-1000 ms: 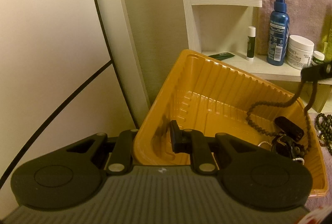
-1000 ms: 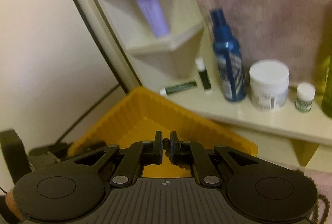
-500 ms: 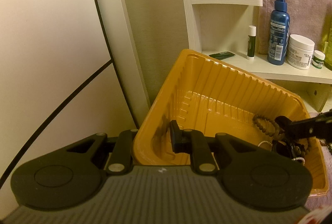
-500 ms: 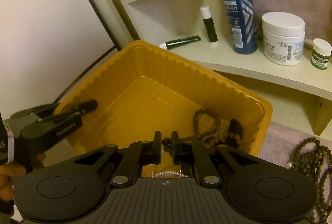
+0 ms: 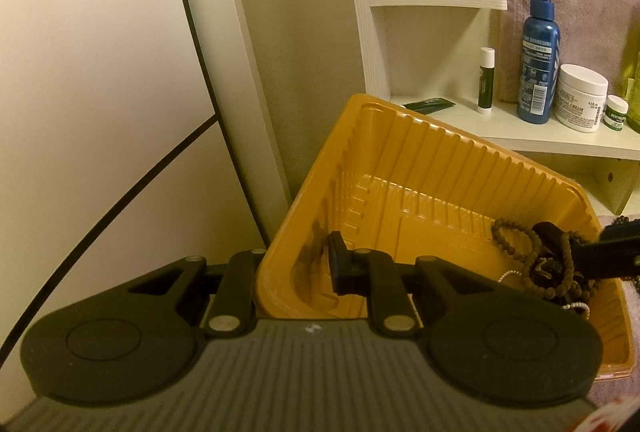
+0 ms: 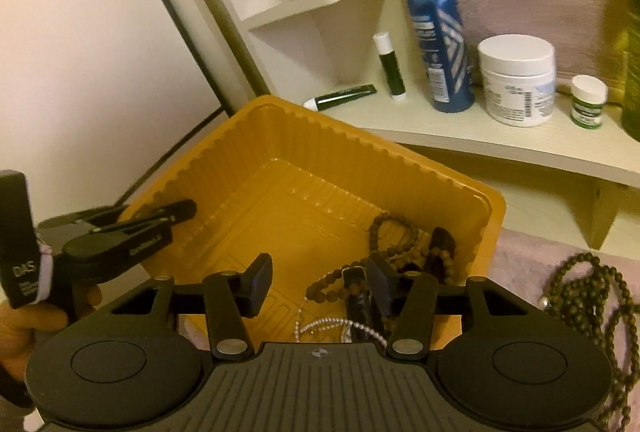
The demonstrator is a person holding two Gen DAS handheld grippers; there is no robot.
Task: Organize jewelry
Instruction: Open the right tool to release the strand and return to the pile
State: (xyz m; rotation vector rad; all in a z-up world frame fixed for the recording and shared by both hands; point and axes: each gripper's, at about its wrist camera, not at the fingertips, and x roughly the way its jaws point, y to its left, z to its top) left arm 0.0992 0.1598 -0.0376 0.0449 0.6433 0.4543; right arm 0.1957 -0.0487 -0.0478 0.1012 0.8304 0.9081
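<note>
A ribbed yellow tray (image 5: 400,167) stands tilted, and my left gripper (image 5: 298,264) is shut on its near corner wall. That gripper also shows at the tray's left edge (image 6: 176,211), held by a person's hand. My right gripper (image 6: 320,276) hangs low over the tray's right end, its jaws opening, and no pad presses on anything. Under it lies a pile: a brown bead necklace (image 6: 394,232), a thin silver chain (image 6: 332,322) and a dark piece (image 6: 442,240). In the left wrist view the right gripper (image 5: 600,248) reaches in from the right over the brown beads (image 5: 516,236).
A green bead necklace (image 6: 580,284) lies on the pink cloth right of the tray (image 6: 320,151). Behind the tray, a white shelf (image 6: 500,143) holds a blue spray bottle (image 6: 438,43), a white jar (image 6: 516,79), a small jar (image 6: 588,101), a lip balm (image 6: 390,67) and a green tube (image 6: 344,95).
My right gripper sank over the tray with the brown beads and its jaws spread apart. The beads now lie in the tray. The left gripper and tray kept still.
</note>
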